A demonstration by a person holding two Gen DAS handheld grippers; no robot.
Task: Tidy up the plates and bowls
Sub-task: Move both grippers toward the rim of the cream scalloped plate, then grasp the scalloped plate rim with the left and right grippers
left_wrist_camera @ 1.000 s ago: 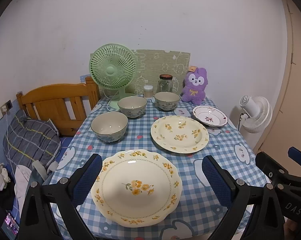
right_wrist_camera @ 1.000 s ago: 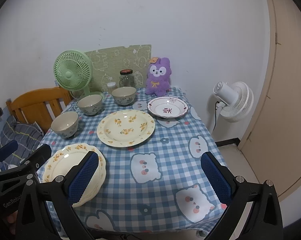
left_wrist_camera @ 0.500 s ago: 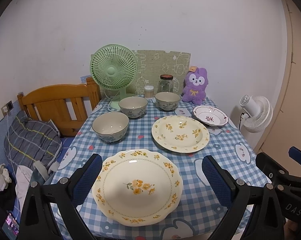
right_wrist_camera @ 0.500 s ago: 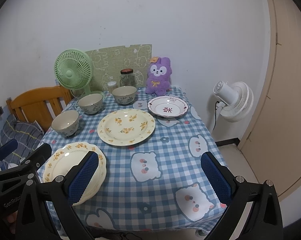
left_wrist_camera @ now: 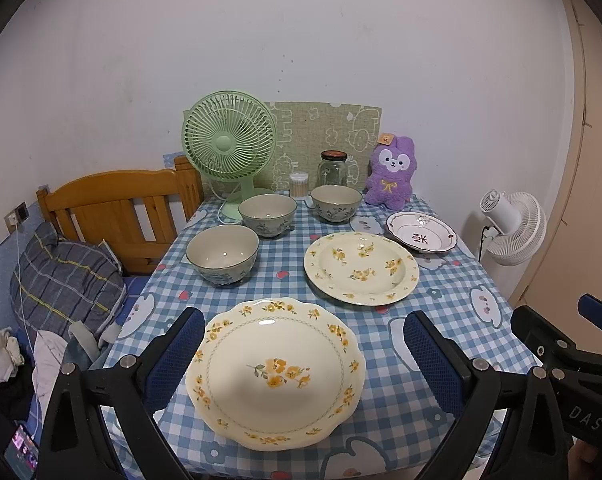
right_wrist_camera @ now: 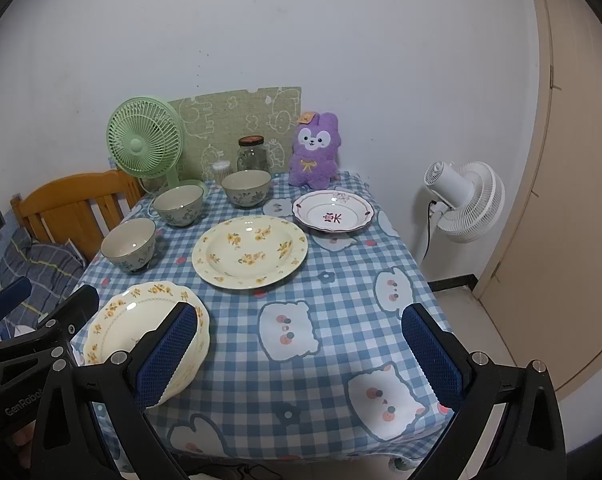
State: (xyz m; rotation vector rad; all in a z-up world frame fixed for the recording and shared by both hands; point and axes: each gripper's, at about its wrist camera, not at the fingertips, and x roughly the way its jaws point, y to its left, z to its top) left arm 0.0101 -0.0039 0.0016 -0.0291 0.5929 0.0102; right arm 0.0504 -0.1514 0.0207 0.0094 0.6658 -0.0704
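Note:
A scalloped cream plate with yellow flowers (left_wrist_camera: 275,372) (right_wrist_camera: 141,322) lies at the near left of the checked table (right_wrist_camera: 333,280). Beyond it sit a round yellow-flower plate (left_wrist_camera: 361,266) (right_wrist_camera: 249,251) and a small white plate with a red rim (left_wrist_camera: 421,231) (right_wrist_camera: 333,212). Three grey-green bowls stand in a line: near left (left_wrist_camera: 222,254) (right_wrist_camera: 129,243), middle (left_wrist_camera: 267,214) (right_wrist_camera: 179,204) and far (left_wrist_camera: 336,202) (right_wrist_camera: 246,187). My left gripper (left_wrist_camera: 304,354) is open, its fingers astride the scalloped plate, above it. My right gripper (right_wrist_camera: 299,356) is open over bare cloth.
At the back stand a green desk fan (left_wrist_camera: 229,148), a glass jar (left_wrist_camera: 333,168), a cotton-swab tub (left_wrist_camera: 299,184) and a purple plush rabbit (left_wrist_camera: 393,174). A wooden bed frame (left_wrist_camera: 113,204) with bedding borders the left; a white floor fan (right_wrist_camera: 463,200) stands right.
Both views have crept slightly; the left gripper has drawn a little nearer the scalloped plate. Nothing on the table has moved.

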